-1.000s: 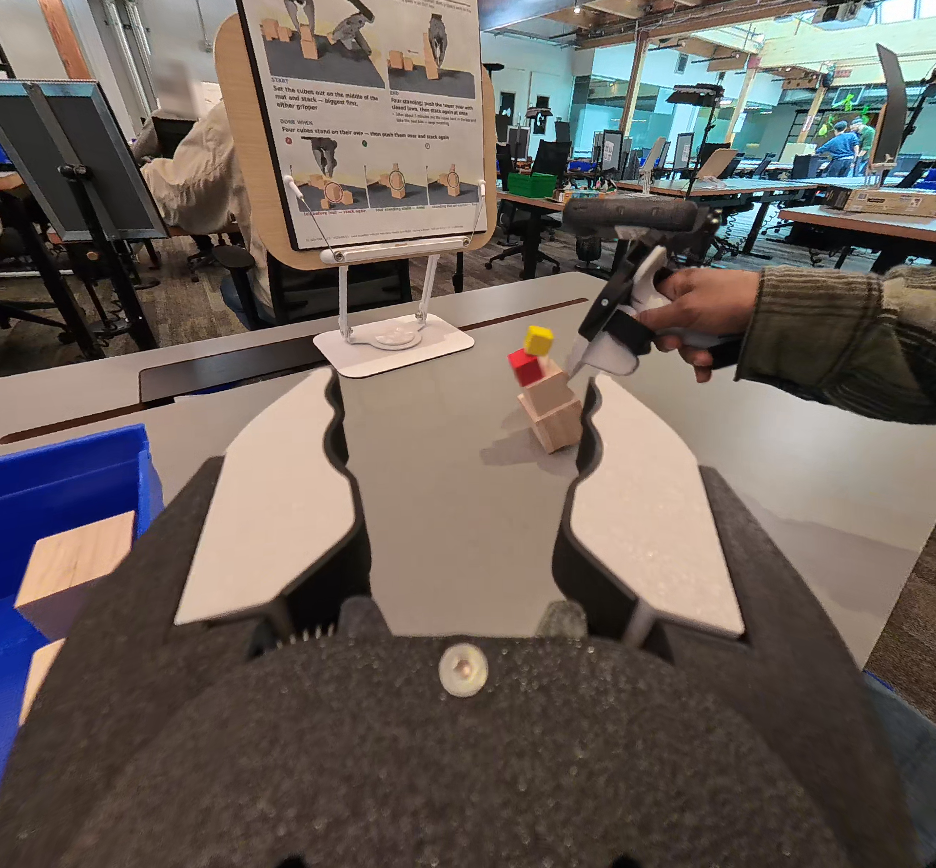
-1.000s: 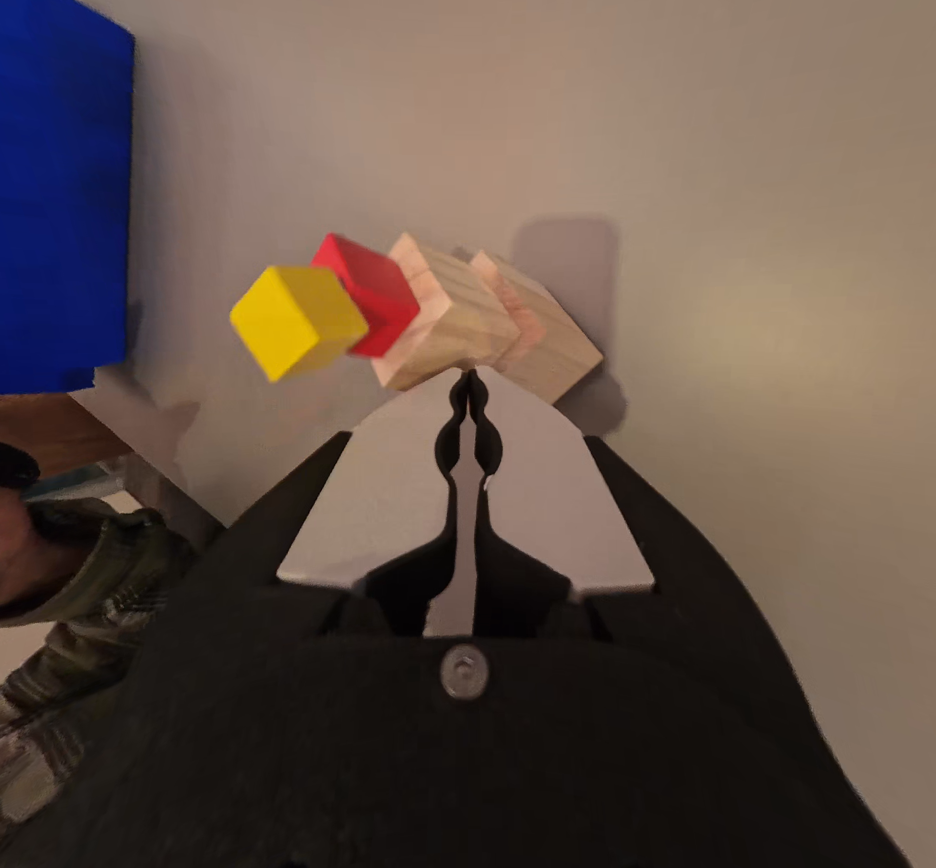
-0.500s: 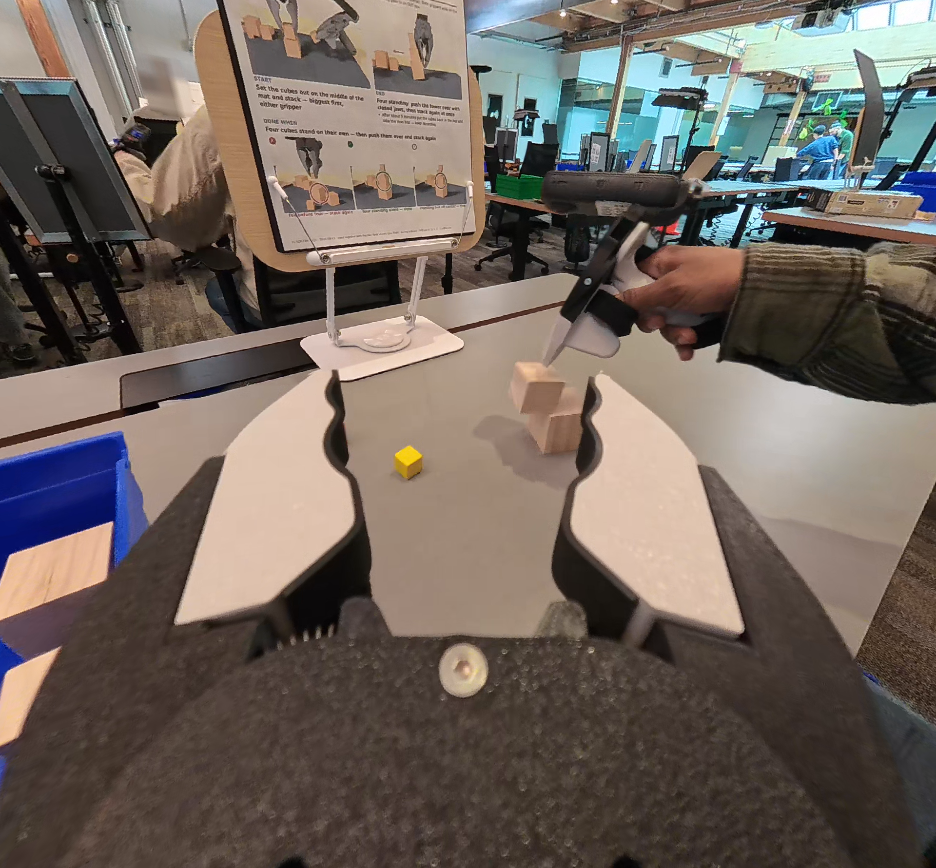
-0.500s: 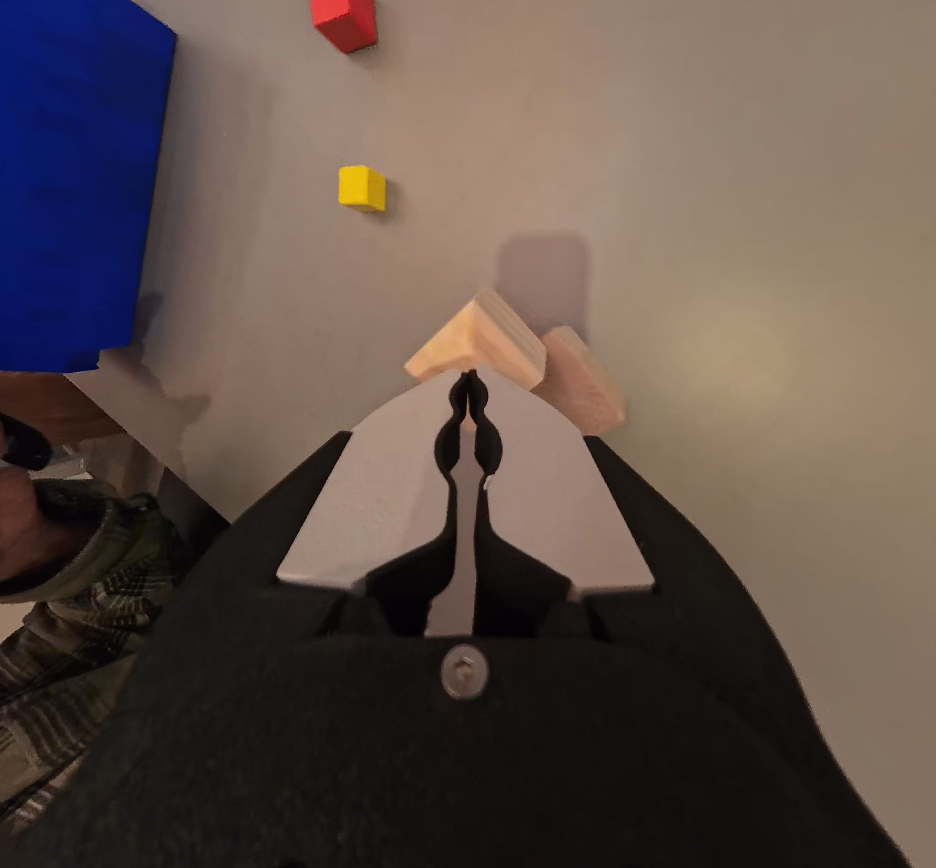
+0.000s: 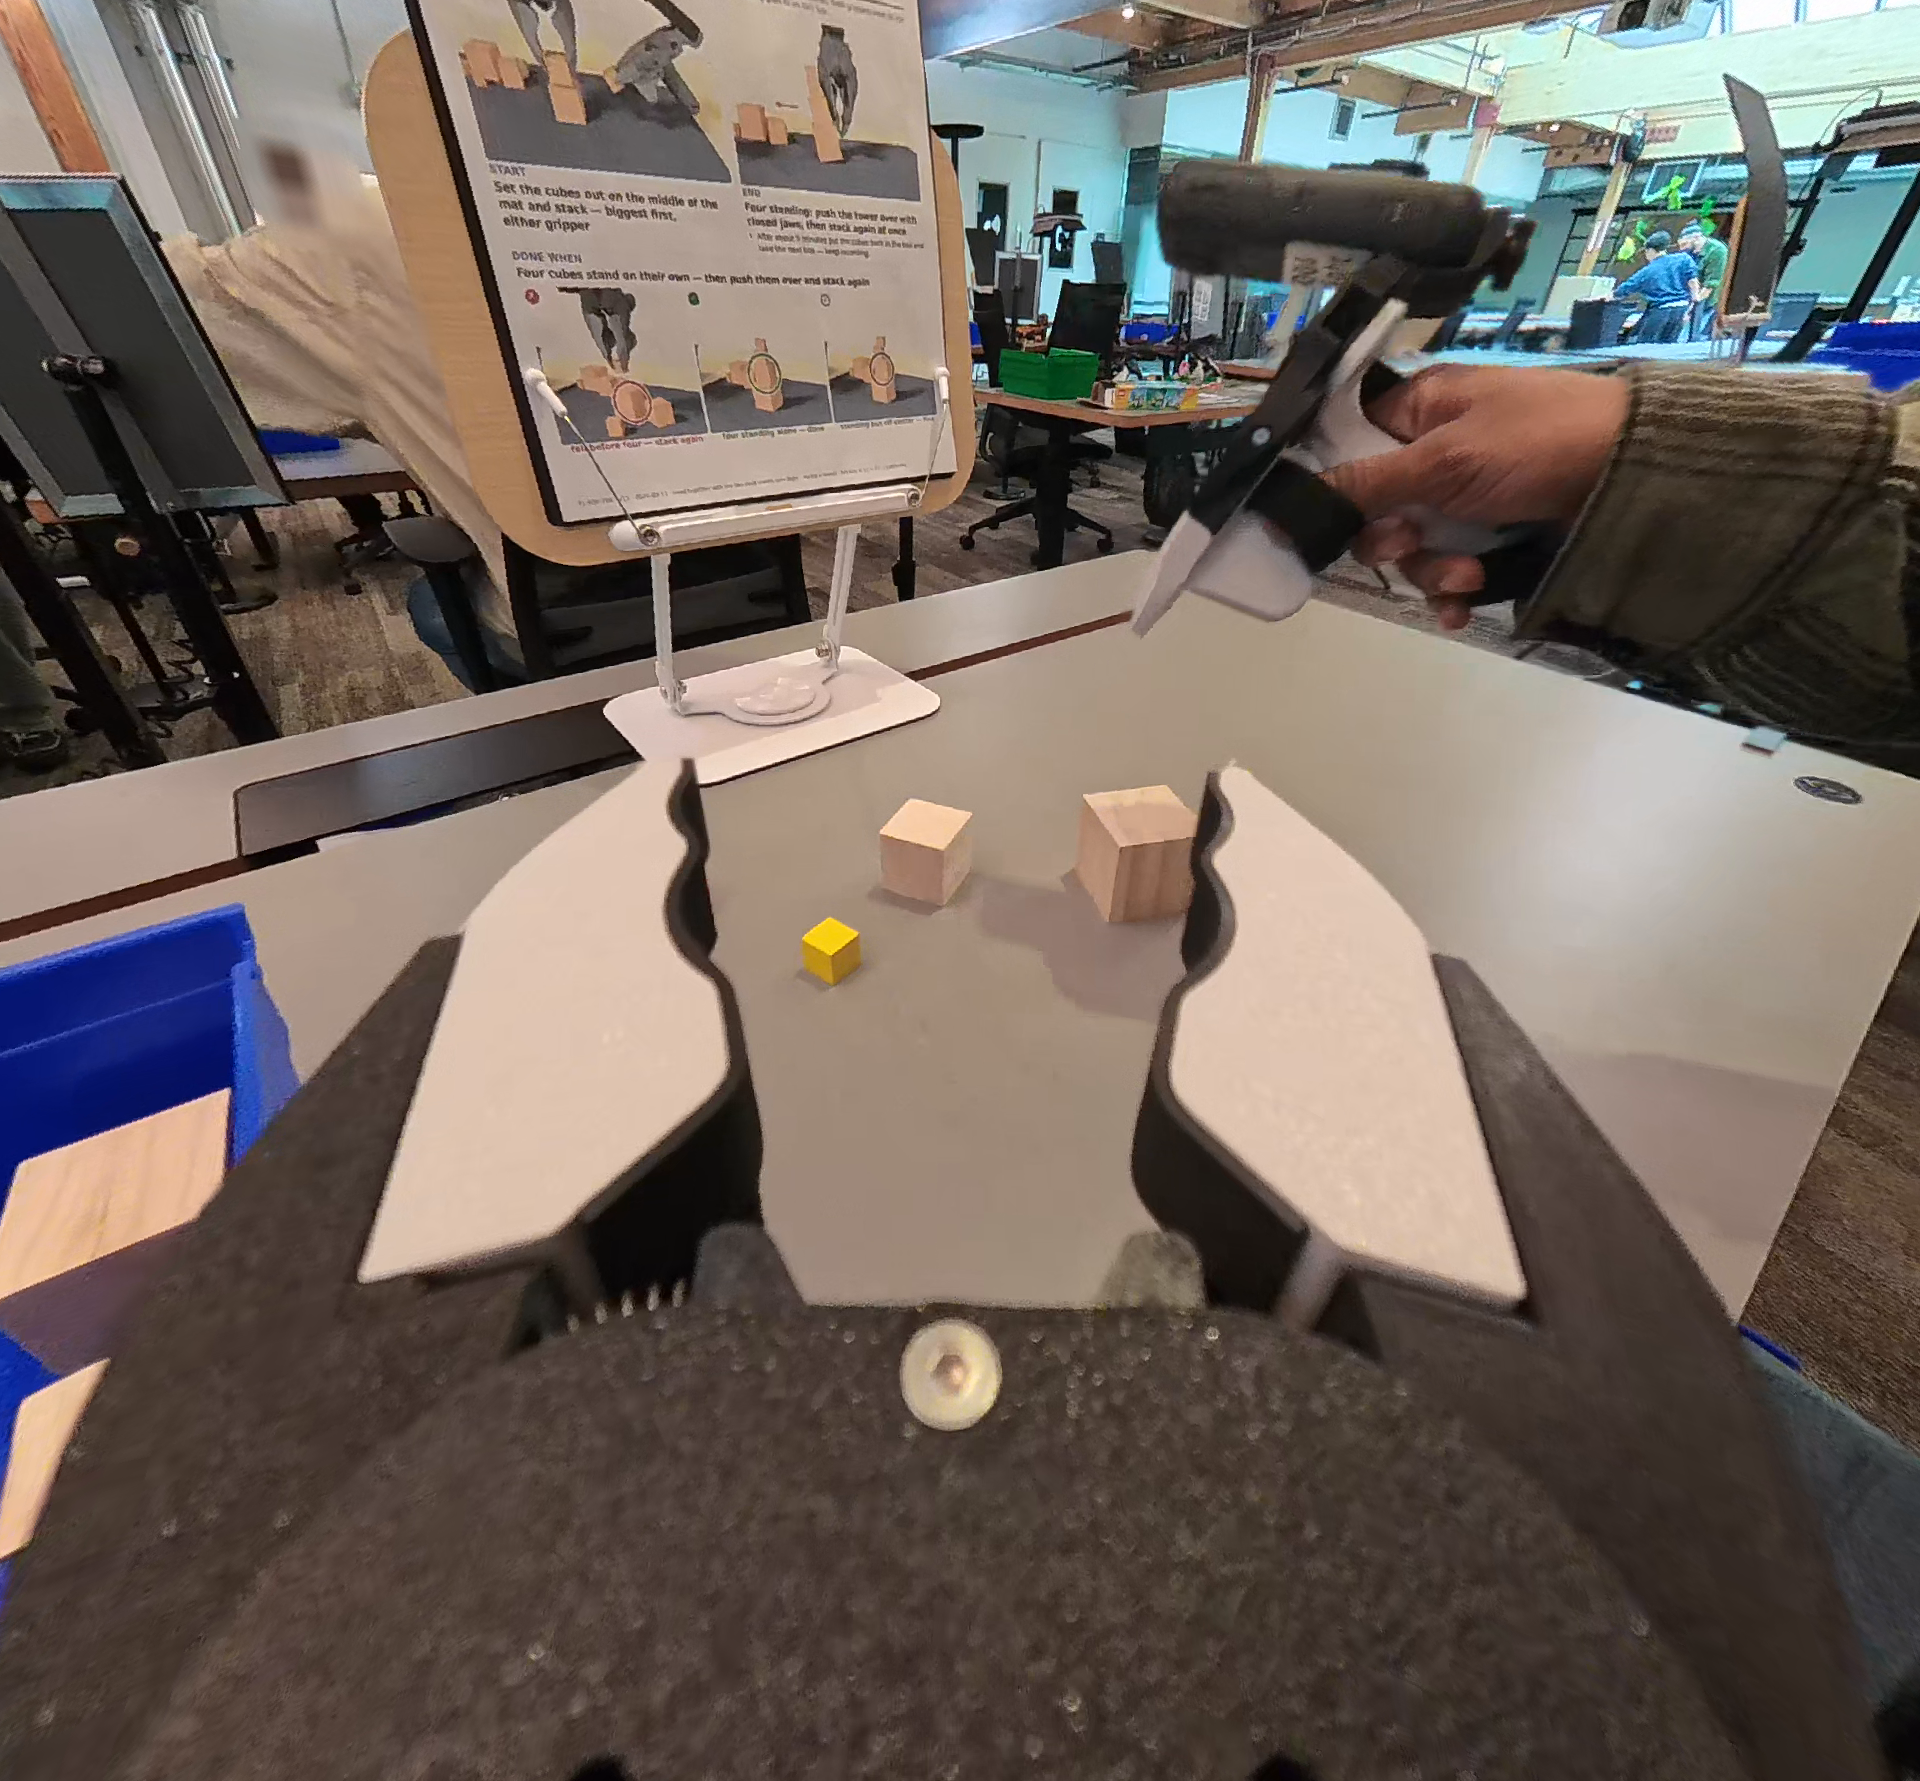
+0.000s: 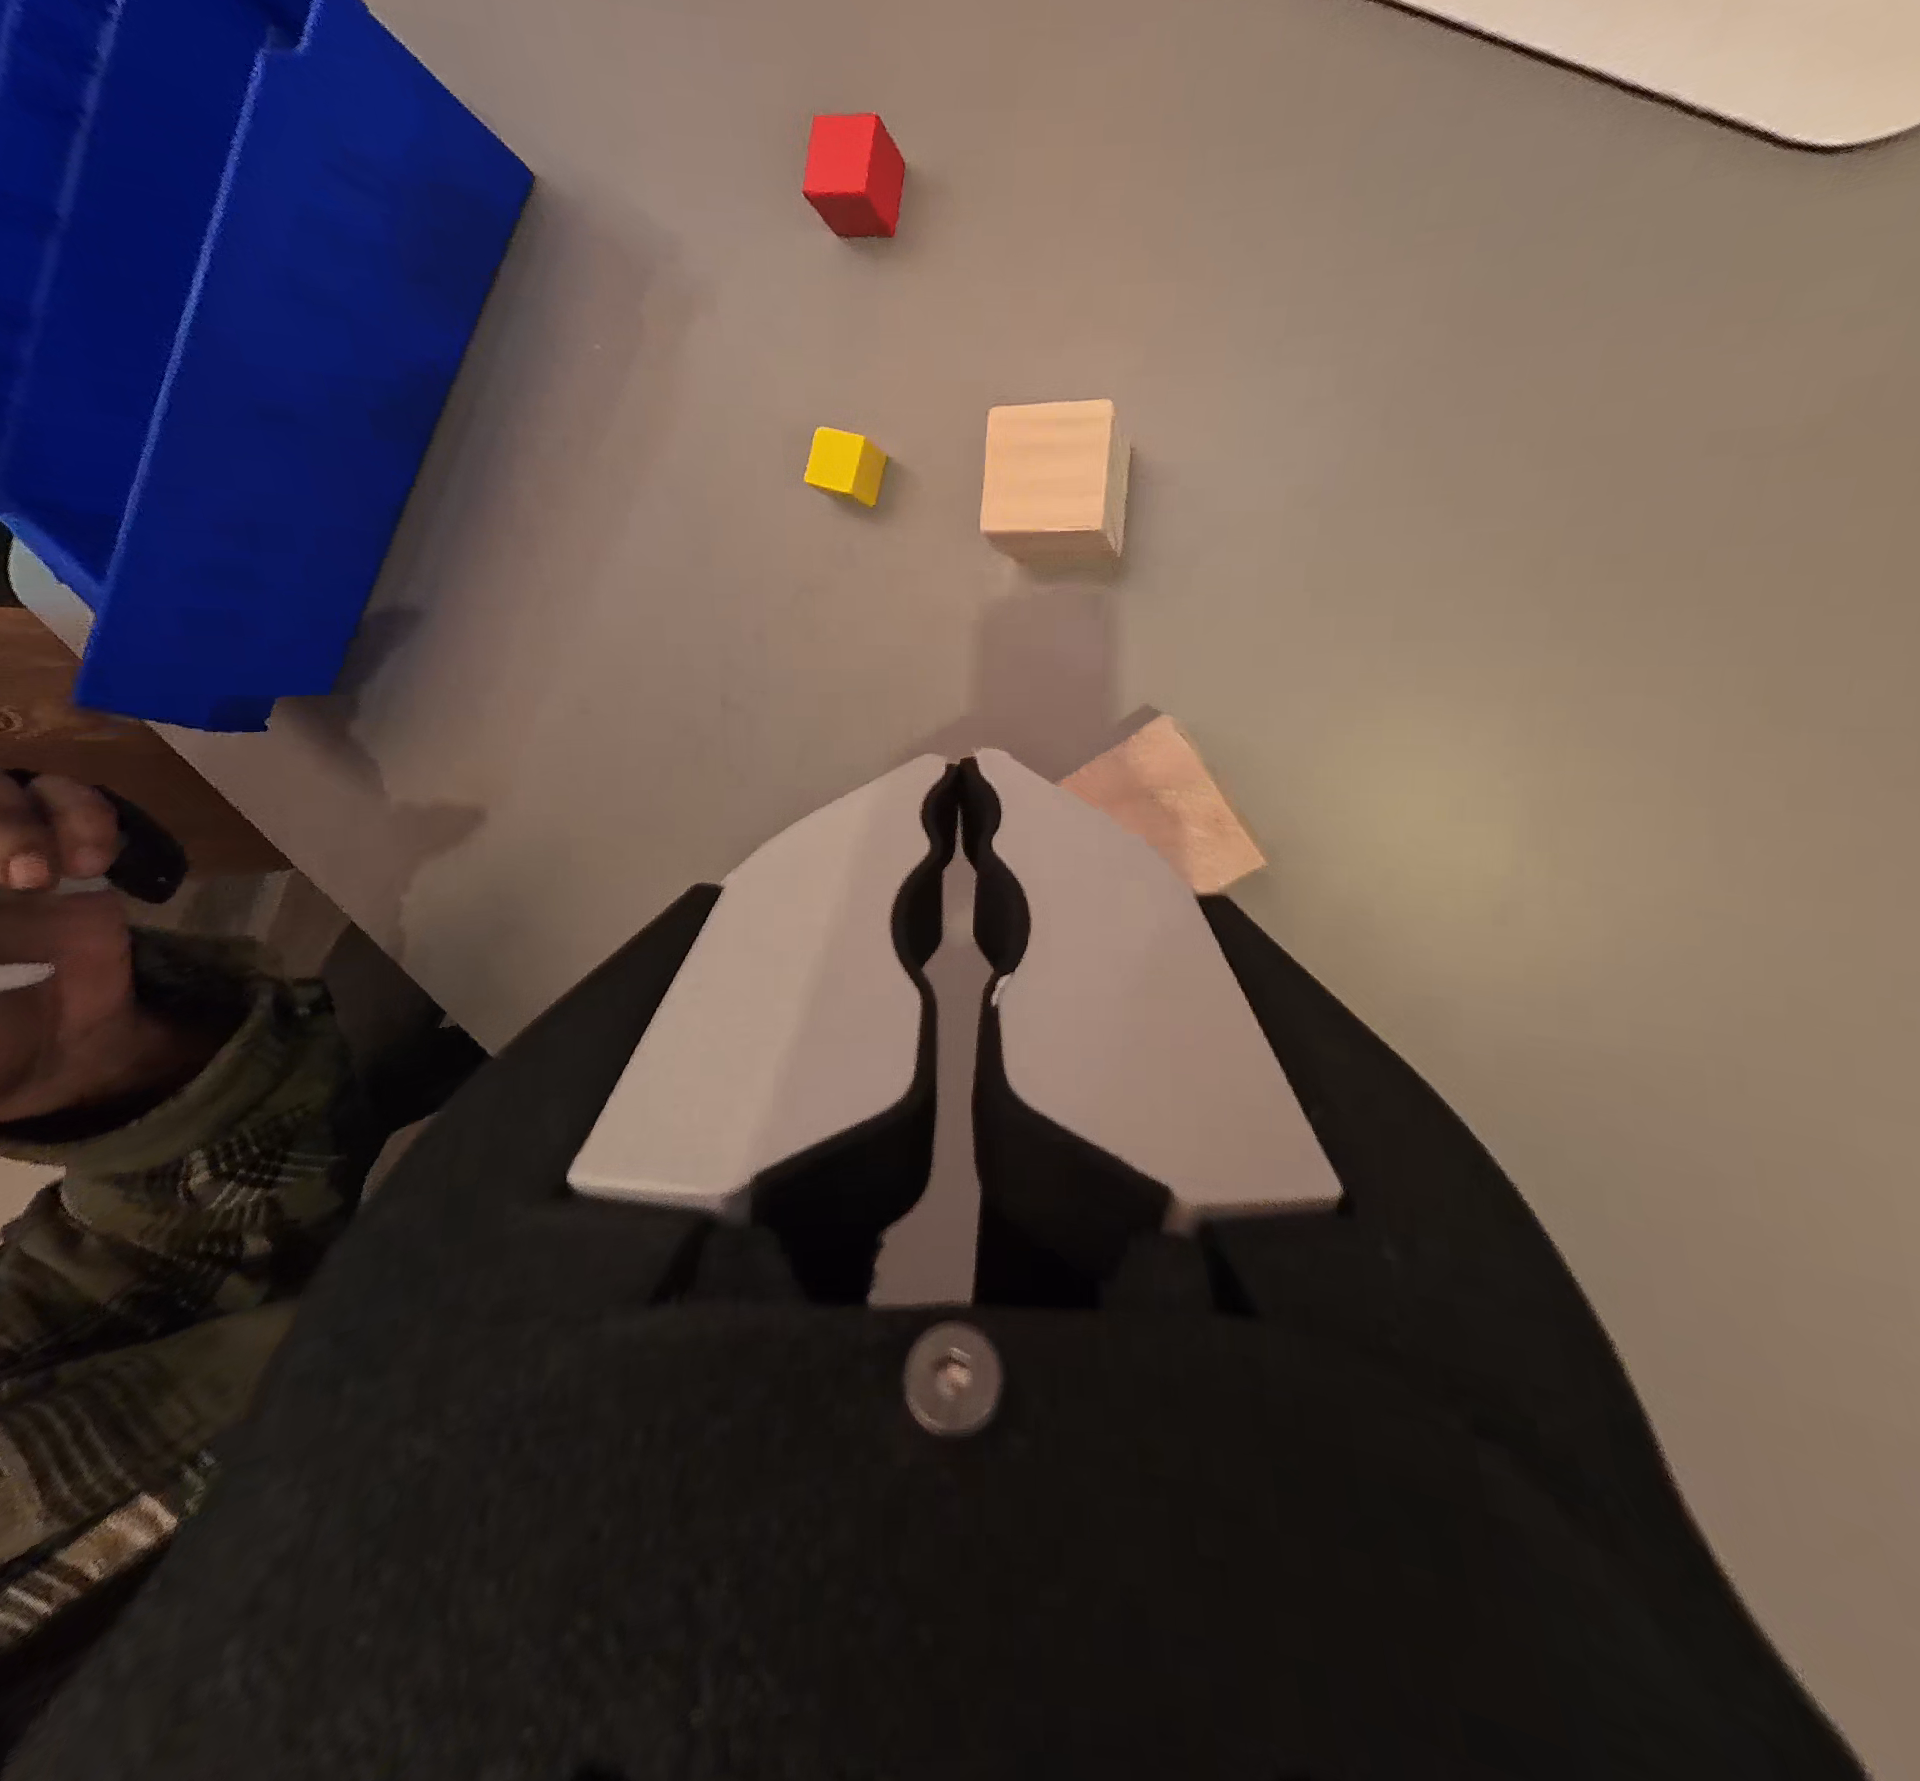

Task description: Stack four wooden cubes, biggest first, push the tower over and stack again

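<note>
The four cubes lie apart on the grey table. The biggest plain wooden cube stands on the right. The medium wooden cube lies left of it. The small yellow cube lies nearer the front. The red cube shows only in the right wrist view. My left gripper is open and empty, held back from the cubes. My right gripper is shut and empty, raised above the biggest cube.
A blue bin holding wooden blocks stands at the left. An instruction board on a white stand is at the table's far side. A person's hand holds the right gripper. The tips of one gripper are about 25 cm away from the tips of the other.
The tower has toppled: yellow and red cubes fell off first, then the medium cube came to rest left of the biggest. My shut right gripper has lifted up and away.
</note>
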The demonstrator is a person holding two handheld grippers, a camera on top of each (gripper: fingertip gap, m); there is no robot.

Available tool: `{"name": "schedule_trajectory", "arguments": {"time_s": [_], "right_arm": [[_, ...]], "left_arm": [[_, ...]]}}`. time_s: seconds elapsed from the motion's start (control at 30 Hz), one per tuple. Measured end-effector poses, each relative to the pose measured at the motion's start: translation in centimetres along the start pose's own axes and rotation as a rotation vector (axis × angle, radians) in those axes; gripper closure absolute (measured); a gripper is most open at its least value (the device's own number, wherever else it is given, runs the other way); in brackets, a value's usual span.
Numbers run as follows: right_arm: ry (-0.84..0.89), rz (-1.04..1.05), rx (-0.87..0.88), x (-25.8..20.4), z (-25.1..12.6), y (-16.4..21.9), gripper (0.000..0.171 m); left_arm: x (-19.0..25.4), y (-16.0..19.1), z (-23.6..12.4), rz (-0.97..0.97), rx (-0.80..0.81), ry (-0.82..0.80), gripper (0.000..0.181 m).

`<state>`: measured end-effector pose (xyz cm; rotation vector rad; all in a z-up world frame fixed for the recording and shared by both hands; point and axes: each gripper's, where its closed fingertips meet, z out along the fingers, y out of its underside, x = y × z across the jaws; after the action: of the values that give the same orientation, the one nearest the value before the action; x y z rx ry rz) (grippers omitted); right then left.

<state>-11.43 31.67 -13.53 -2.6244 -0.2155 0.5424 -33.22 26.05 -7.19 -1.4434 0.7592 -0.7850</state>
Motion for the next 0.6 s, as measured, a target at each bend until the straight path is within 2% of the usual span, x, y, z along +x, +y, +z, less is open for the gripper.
{"name": "schedule_trajectory", "arguments": {"time_s": [0.27, 0.3, 0.4, 0.6], "right_arm": [[-0.058, -0.081, 0.207, 0.9, -4.8, 3.9, 0.170], [-0.057, -0.096, 0.242, 1.2, -5.2, 4.4, 0.158], [-0.056, -0.167, 0.342, 2.1, -6.2, 6.1, 0.141], [0.019, -0.340, 0.456, 3.8, -5.9, 9.0, 0.083]], "left_arm": [[0.1, 0.1, 0.0, 0.000, 0.003, 0.028, 0.092], [0.1, 0.2, 0.1, -0.001, 0.000, 0.031, 0.092], [0.3, 0.5, 0.4, 0.005, -0.011, 0.037, 0.091], [0.9, 1.1, 1.0, -0.007, -0.029, 0.061, 0.091]]}}
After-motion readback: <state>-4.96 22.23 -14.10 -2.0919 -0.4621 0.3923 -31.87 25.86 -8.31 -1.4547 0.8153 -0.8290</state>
